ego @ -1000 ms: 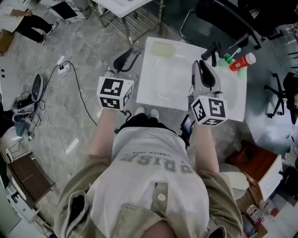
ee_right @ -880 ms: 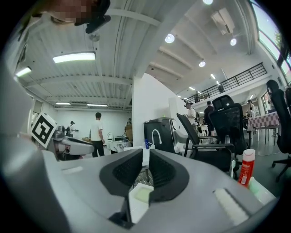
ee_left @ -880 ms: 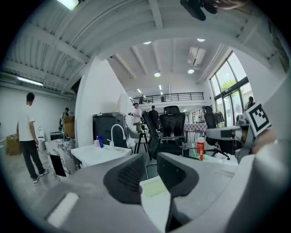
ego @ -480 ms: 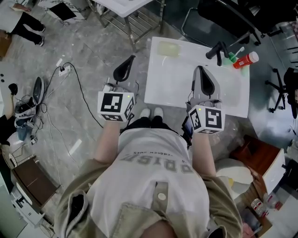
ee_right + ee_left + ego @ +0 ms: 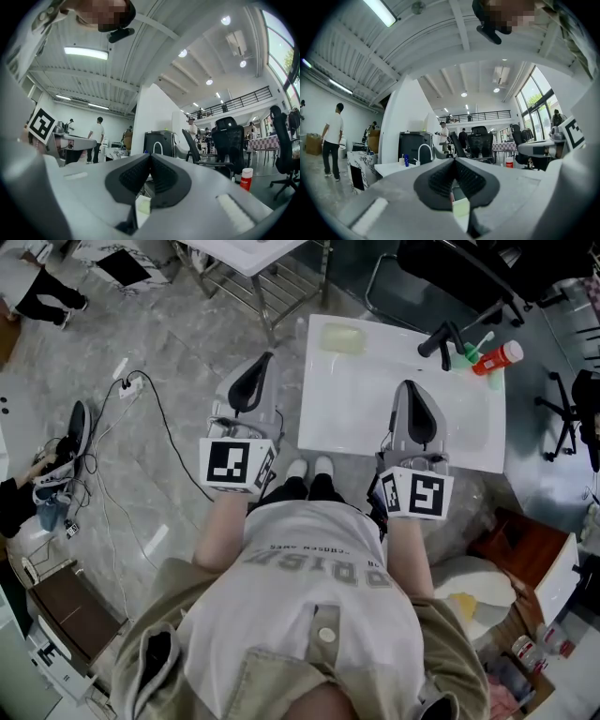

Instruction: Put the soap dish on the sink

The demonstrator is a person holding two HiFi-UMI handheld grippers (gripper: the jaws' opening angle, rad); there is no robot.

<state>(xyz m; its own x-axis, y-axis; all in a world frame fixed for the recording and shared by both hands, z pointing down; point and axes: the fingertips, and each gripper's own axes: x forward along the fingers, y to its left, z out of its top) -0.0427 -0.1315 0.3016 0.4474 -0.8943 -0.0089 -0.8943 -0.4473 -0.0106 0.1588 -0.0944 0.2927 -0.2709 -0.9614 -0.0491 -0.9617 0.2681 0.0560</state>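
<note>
Grey marble floor, white sink (image 5: 356, 404) in front of the person. Soap dish (image 5: 342, 337) lies flat on the sink's far left corner, well apart from both tools, so the placing looks done. Left hand-held gripper (image 5: 251, 382) hangs over the floor just beside the sink, clenched on nothing. Right hand-held gripper (image 5: 412, 409) is above the sink's near edge, also clenched and empty. Both point level, likely parked clear of the dish. Tap (image 5: 439, 338) and red bottle (image 5: 497, 357) are at the far right.
</note>
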